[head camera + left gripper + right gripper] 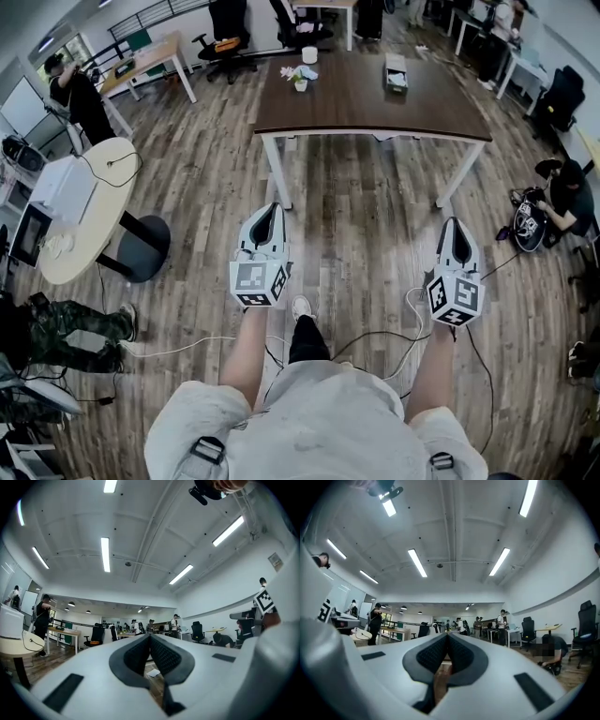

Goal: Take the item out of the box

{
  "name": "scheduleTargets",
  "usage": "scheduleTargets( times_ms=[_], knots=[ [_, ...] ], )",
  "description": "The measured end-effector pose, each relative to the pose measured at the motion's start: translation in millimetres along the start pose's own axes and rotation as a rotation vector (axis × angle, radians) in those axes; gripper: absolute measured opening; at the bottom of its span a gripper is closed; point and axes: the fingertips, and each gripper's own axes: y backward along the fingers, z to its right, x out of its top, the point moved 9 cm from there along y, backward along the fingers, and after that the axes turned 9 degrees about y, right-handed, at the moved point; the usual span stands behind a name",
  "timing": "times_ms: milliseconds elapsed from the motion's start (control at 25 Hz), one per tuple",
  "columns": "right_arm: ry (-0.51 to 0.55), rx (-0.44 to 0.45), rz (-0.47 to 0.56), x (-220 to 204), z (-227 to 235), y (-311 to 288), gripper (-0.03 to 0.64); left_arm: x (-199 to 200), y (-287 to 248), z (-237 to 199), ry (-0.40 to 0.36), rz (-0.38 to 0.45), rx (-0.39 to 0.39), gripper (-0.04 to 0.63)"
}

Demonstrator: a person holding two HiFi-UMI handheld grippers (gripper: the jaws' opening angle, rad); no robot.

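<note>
A small open box (396, 73) stands on the far right part of a dark brown table (375, 108); what lies in it is too small to tell. Both grippers are held at waist height over the wooden floor, well short of the table. My left gripper (272, 207) is shut with nothing between its jaws, its tips meeting in the left gripper view (150, 635). My right gripper (456, 224) is likewise shut and empty, its tips together in the right gripper view (448, 634). Both point level across the room, toward the table.
A white cup (309, 54) and a small flower pot (300, 79) sit on the table's far left. A round white table (89, 211) stands at the left. A person (568, 199) crouches on the floor at the right. Cables (375, 337) trail by my feet.
</note>
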Motion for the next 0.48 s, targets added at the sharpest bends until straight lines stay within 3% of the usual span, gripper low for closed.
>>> scheduleTargets(
  times_ms=[120,240,480],
  knots=[
    [-0.009,-0.047,-0.006,-5,4,0,0.022,-3,-1,3,-0.004,-0.003,-0.006,0.003],
    [-0.028,-0.055,-0.003,-9,5,-2,0.209,-6,-2,3,-0.010,-0.007,-0.006,0.003],
    [-0.006,-0.038,-0.021,-24,-1,-14,0.318,-16,-11,0,-0.008,-0.023,-0.011,0.003]
  ],
)
